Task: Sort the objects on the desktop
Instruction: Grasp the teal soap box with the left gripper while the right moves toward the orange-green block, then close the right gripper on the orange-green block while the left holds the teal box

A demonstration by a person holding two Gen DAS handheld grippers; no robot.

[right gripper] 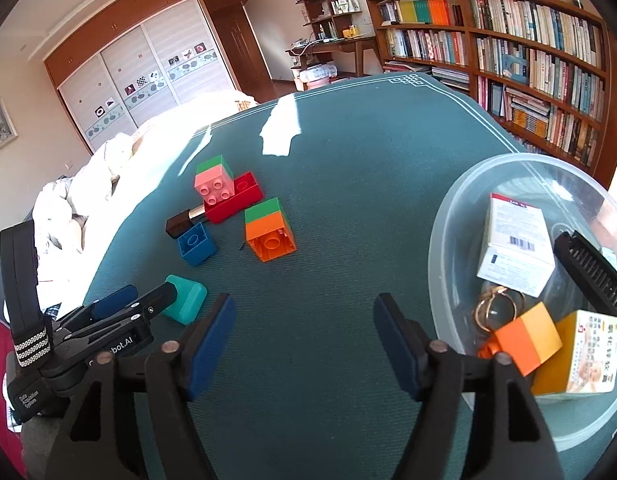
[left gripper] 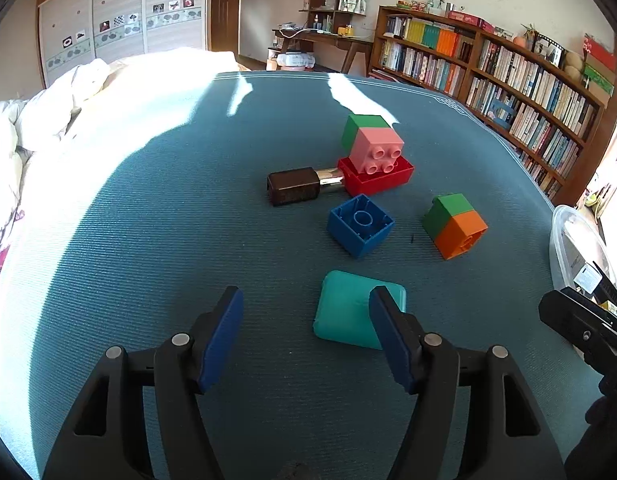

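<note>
On the teal tablecloth (left gripper: 188,240) lie a teal case (left gripper: 344,312), a blue brick (left gripper: 360,224) upside down, a green-and-orange brick (left gripper: 454,224), a pink-and-green brick (left gripper: 374,140) on a red brick (left gripper: 378,178), and a dark lipstick (left gripper: 296,186). My left gripper (left gripper: 306,304) is open and empty, its right finger just in front of the teal case. My right gripper (right gripper: 304,308) is open and empty, left of a clear bowl (right gripper: 452,220). The case (right gripper: 186,296) and the left gripper (right gripper: 148,300) show in the right wrist view.
The clear bowl holds a white box (right gripper: 514,252), an orange-yellow brick (right gripper: 528,336), a yellow box (right gripper: 580,356), a black comb (right gripper: 592,276) and gold rings (right gripper: 492,308). White bedding (left gripper: 48,120) lies left of the table. Bookshelves (left gripper: 508,92) stand on the right.
</note>
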